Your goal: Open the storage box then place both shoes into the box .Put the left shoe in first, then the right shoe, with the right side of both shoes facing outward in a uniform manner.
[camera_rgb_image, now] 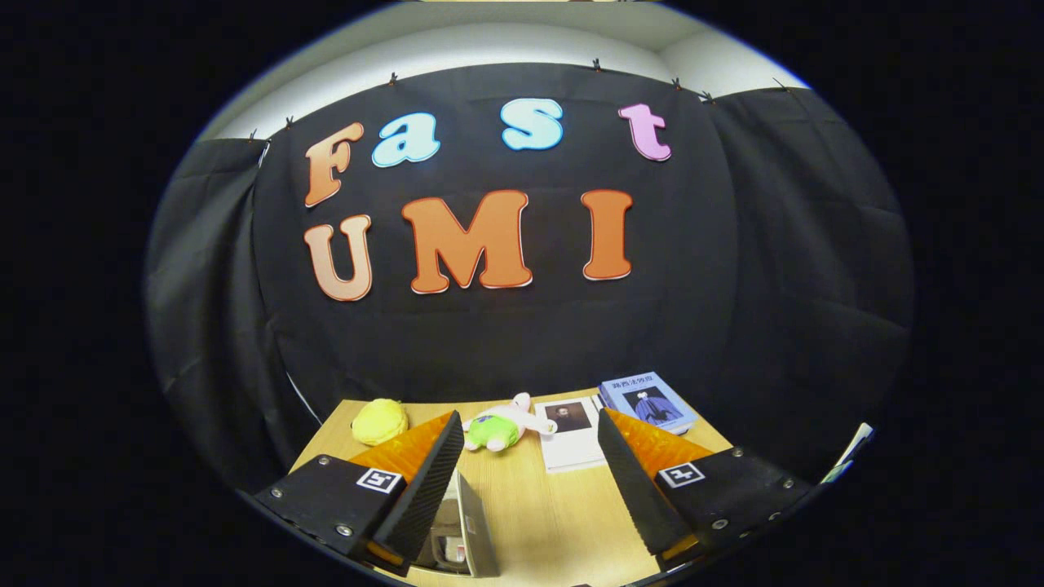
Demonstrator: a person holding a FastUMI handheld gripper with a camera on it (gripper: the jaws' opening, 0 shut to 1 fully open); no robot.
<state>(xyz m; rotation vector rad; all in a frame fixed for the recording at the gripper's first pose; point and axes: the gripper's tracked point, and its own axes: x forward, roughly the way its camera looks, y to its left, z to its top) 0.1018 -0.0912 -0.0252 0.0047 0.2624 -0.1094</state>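
Note:
My gripper (530, 428) is held above a wooden table (538, 514), open wide, with nothing between its fingers. Low down beside the left finger (428, 481) I see a corner of the storage box (465, 526), a clear-walled box with a grey edge, with something pale inside that I cannot make out. Most of the box is hidden under that finger.
At the table's far side lie a yellow soft lump (380, 421), a green and white plush toy (502, 425), a white book with a portrait (571, 432) and a blue book (648, 401). Black cloth walls close in behind and on both sides.

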